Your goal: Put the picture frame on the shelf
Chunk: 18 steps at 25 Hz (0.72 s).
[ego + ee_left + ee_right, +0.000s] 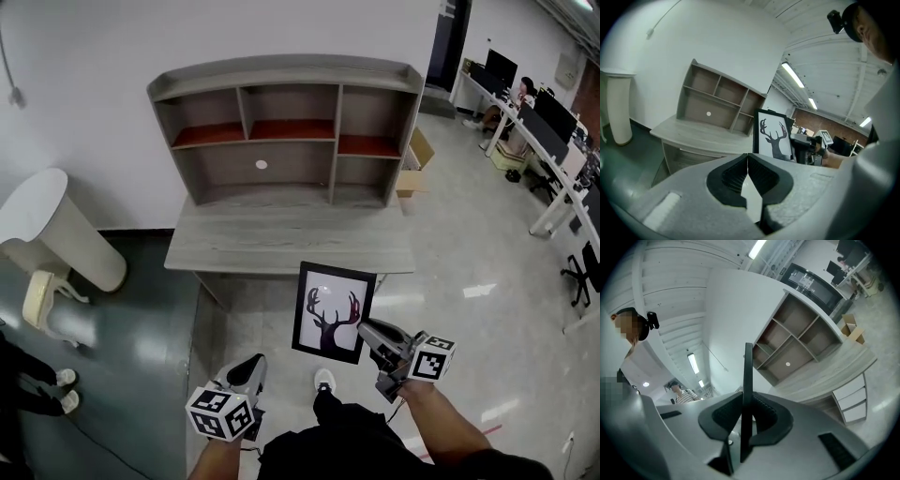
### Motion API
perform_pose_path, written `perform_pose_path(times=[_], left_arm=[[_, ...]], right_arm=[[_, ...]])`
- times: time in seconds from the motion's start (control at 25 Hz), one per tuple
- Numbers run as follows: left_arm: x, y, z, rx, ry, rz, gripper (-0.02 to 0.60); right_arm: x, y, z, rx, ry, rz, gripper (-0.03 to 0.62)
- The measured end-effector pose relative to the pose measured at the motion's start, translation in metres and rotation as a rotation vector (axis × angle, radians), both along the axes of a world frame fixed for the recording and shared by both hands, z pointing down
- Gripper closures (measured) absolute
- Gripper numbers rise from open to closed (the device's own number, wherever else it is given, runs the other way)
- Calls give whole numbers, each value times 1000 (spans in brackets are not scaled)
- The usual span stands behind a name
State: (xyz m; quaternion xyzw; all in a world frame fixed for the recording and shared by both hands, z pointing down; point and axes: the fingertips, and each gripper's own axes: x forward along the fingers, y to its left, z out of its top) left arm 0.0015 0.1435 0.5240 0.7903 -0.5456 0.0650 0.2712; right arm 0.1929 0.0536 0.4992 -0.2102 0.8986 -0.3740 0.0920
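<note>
while the right forearm reaches in from the lower right of the head view, the right gripper (364, 328) points forward and to the left, its marker cube turned up toward the camera. its jaws are closed a little way apart on the lower right edge of the picture frame (332, 310); in the right gripper view the frame's thin black edge stands straight up between the two pads. the frame is black, shows a dark antlered deer head on white, and hangs nearly upright with a slight tilt over the pale floor, in front of the desk (291, 242) and well apart from the shelf (289, 77).

the left gripper (253, 367) sits lower and nearer the body, pointing forward, with its jaws pressed together and nothing between them.

the shelf stands on the back of the desk against the white wall. its upper row has three compartments with reddish floors; below lie one wide compartment with a small white round spot (261, 165) on its back panel and a narrow one at the right. a cardboard box (416, 161) sits on the floor just beside the desk's right end; what it holds cannot be made out.
</note>
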Motion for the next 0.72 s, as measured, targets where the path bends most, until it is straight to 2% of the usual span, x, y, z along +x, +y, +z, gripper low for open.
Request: perform_pose_path(times=[0.36, 0.72], left_arm=[[-16, -145, -43, 77, -56, -36, 572], [-25, -197, -31, 40, -73, -64, 571]], right_arm=[[-27, -131, -34, 58, -54, -76, 520], [-45, -196, -23, 36, -65, -116, 520]])
